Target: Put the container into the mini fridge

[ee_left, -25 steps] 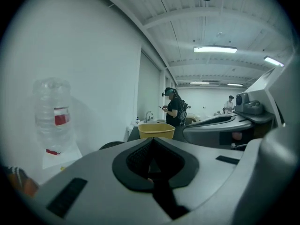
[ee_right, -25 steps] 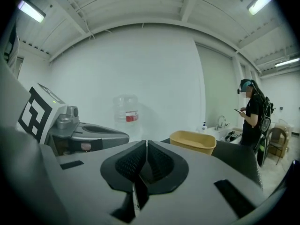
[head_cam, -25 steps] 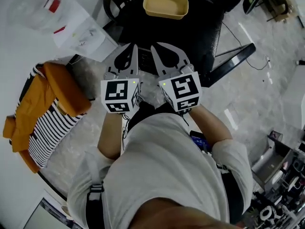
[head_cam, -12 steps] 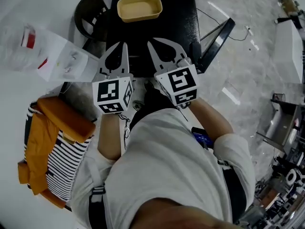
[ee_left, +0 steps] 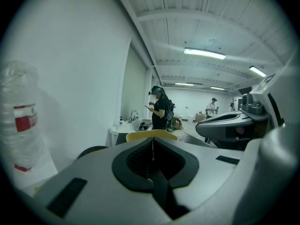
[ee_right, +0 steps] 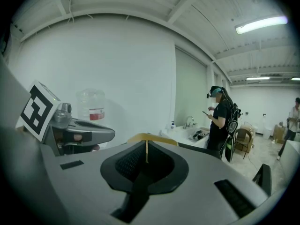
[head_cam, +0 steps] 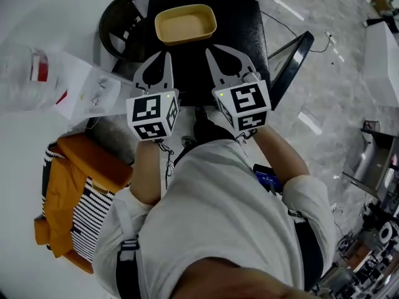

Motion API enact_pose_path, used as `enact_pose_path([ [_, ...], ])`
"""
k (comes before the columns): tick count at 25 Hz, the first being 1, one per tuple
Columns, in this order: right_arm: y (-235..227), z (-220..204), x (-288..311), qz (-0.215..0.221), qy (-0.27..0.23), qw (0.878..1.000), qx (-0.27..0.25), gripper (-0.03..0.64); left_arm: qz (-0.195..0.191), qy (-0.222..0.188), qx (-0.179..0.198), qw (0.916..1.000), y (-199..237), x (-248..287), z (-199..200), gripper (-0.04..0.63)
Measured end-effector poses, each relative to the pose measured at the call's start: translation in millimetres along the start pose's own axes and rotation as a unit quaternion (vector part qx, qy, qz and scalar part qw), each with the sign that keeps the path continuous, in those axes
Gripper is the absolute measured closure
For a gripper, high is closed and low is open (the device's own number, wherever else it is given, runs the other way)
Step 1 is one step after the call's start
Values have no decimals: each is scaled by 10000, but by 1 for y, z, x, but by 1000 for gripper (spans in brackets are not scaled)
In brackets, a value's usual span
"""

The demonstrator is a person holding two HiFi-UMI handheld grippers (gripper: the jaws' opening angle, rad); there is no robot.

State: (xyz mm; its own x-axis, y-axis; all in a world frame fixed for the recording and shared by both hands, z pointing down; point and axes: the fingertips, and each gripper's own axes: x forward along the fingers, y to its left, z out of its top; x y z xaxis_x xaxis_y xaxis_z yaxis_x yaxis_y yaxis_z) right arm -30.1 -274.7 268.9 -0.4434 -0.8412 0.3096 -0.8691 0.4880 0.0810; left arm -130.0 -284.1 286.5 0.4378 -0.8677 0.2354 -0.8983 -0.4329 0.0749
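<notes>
At the far left stands a clear plastic bottle (head_cam: 26, 73) with a red label, beside a white crumpled bag (head_cam: 87, 91). Further right is a round black spoked stand (head_cam: 123, 25). Our left gripper (head_cam: 166, 55) is closed and empty. The shallow yellow plastic container (head_cam: 186, 25) sits by the far edge of the black mini fridge (head_cam: 243, 30), on its top, just beyond both tips. Our right gripper (head_cam: 210, 50) is likewise closed and empty. A black door panel (head_cam: 290, 62) juts out at the right.
</notes>
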Motion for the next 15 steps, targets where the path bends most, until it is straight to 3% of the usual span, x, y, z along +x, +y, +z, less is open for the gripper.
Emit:
enact_pose_path([
  [8, -30, -7, 38, -26, 266, 9988, 402, 572, 284, 320, -52, 9991, 26, 38, -1, 578],
  [11, -38, -13, 56, -20, 421, 9975, 572, 459, 421, 472, -148, 9979, 41, 50, -5, 525],
  [15, -50, -22, 76, -37, 651, 9946, 803, 423, 515, 740, -294, 9955, 54, 65, -13, 480],
])
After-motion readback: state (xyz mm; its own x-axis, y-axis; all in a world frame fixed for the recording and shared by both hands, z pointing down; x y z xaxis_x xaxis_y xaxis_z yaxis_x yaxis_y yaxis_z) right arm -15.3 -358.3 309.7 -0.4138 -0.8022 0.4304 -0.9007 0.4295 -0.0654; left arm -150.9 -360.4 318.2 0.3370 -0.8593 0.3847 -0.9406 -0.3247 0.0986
